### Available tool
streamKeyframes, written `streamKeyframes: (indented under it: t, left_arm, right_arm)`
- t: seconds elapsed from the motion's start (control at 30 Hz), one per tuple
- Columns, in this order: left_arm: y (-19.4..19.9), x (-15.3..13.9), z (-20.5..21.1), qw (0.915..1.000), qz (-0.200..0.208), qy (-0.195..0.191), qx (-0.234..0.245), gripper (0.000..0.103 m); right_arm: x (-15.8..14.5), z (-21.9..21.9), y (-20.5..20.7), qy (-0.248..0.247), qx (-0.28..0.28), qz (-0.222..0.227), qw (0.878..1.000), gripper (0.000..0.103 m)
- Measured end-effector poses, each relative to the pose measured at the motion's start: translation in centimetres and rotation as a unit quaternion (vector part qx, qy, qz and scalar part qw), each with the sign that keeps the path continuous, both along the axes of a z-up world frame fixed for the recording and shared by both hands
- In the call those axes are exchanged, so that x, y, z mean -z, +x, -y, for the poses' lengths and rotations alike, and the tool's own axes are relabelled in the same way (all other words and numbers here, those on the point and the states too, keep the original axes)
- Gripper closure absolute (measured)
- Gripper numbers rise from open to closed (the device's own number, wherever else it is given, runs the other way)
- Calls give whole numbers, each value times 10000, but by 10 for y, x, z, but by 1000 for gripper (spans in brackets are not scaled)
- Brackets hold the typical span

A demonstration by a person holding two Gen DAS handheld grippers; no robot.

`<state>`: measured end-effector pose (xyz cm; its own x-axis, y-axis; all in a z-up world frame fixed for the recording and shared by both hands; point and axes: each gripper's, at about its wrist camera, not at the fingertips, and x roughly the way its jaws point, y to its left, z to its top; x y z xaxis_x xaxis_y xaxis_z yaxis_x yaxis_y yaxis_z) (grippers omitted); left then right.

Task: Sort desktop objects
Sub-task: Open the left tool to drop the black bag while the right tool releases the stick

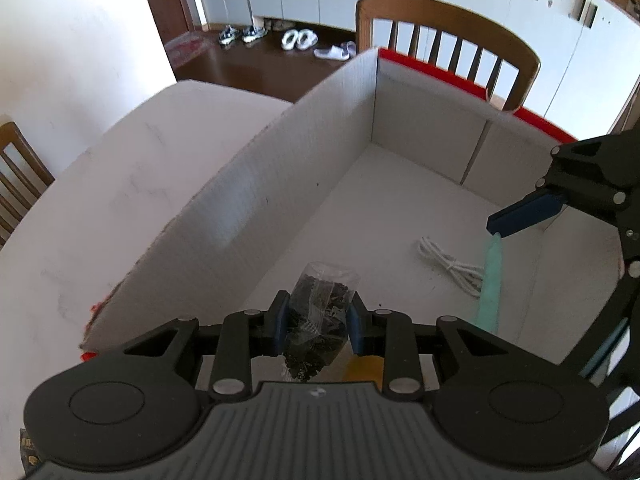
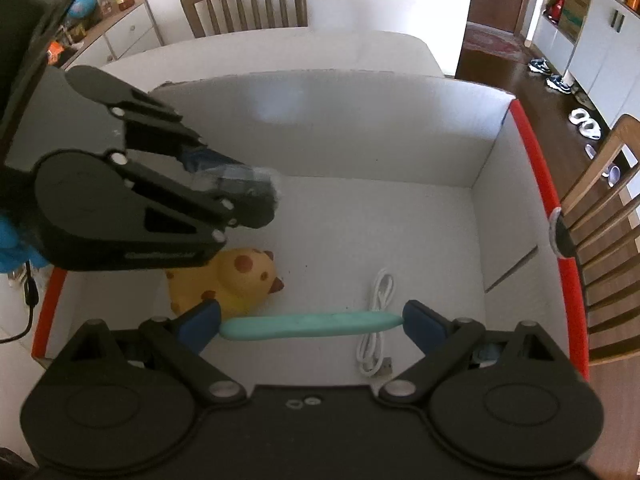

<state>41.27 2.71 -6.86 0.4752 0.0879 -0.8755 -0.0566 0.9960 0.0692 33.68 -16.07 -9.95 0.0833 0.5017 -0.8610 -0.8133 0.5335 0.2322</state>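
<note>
Both grippers hang over the white box (image 2: 360,140), apparently to drop their loads inside. Left gripper (image 1: 318,320) clamps a clear bag of dark bits (image 1: 320,312); right gripper (image 2: 310,324) pinches a teal stick (image 2: 312,324) end to end, level above the box floor. On that floor lie a yellow spotted duck (image 2: 236,276), half hidden behind the left gripper, and a coiled white cable (image 2: 376,320). What the bag holds is unclear.

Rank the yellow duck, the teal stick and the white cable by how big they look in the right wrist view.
1. Yellow duck, partly hidden by the left tongs.
2. Teal stick and white cable: similar length, stick thicker; too close to rank.
</note>
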Motion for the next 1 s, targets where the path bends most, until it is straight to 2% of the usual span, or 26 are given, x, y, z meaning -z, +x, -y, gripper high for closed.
streamKeyframes:
  t: [0.27, 0.47, 0.9, 0.93, 1.0]
  left_arm:
    - [15, 11, -12, 9982, -469, -248, -281, 75]
    - [21, 20, -10, 9965, -769, -249, -225, 75]
    - [29, 25, -10, 9938, -1045, -338, -190, 75]
    - [29, 25, -9, 9939, -1042, -328, -182, 73]
    - [28, 23, -9, 9944, -995, -326, -169, 61]
  right_arm:
    - [6, -3, 1, -230, -67, -119, 9996, 6]
    - [7, -3, -1, -369, -102, -170, 9991, 6]
    - [3, -12, 6, -408, -54, -196, 9990, 5]
    - [3, -11, 6, -411, -47, -191, 9990, 5]
    - [3, -10, 5, -416, -28, -169, 9990, 5]
